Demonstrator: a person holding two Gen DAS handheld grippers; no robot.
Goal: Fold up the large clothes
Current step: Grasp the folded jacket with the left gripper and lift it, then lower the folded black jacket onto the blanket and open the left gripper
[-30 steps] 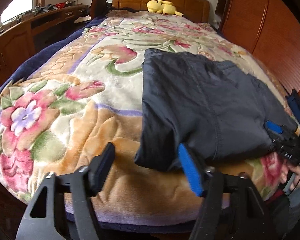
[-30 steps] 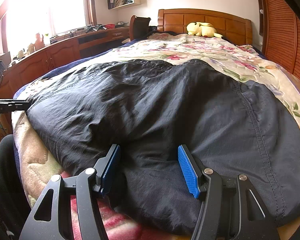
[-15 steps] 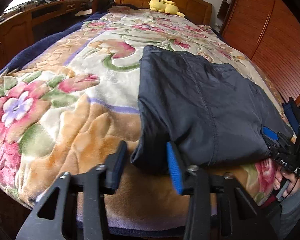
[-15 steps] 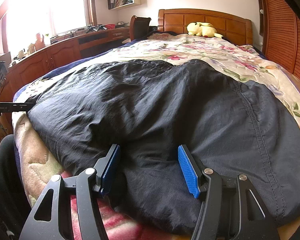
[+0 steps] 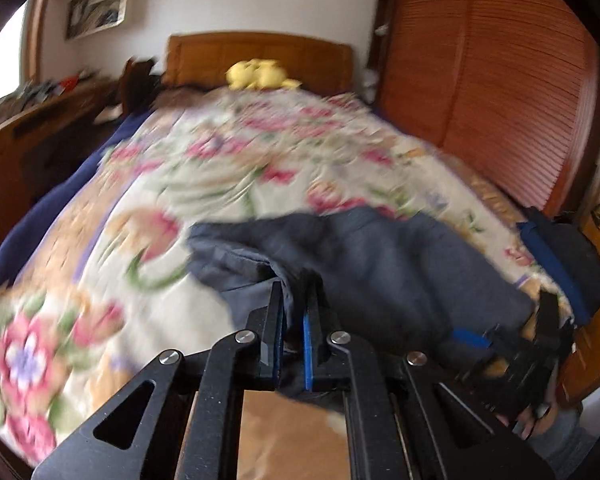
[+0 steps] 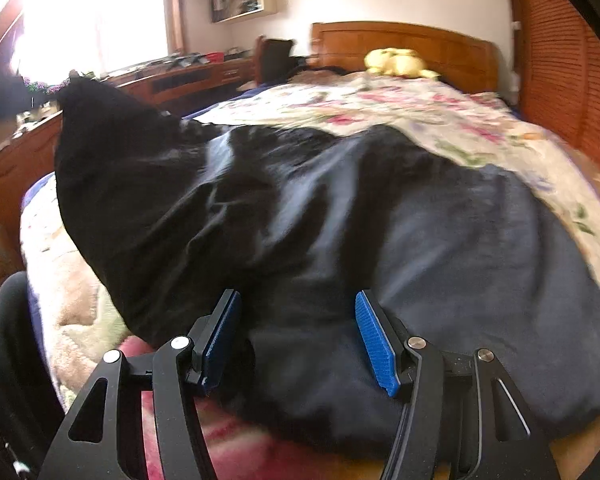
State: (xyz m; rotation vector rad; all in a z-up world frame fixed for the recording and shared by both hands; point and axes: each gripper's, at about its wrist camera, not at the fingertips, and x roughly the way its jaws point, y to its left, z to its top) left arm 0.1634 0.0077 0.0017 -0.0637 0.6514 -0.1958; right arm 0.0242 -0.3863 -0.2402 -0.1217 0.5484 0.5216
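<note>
**Dark garment pinched at one corner**

Dark navy woven garment (image 6: 340, 220) lies rumpled on the plush floral blanket (image 5: 220, 168). Left gripper (image 5: 294, 320) has just closed, clamping a lifted fabric corner. Right gripper (image 6: 296, 336) stands half-open astride the near hem.

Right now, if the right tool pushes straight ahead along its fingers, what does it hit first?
Probably the dark garment: the right tool stands open at its near edge, cloth between the pads, and the bulk lies directly ahead on the floral blanket.

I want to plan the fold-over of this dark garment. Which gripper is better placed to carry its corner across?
Left. The left gripper is shut on the dark garment, its corner lifted; the right gripper sits open at the near edge.
</note>
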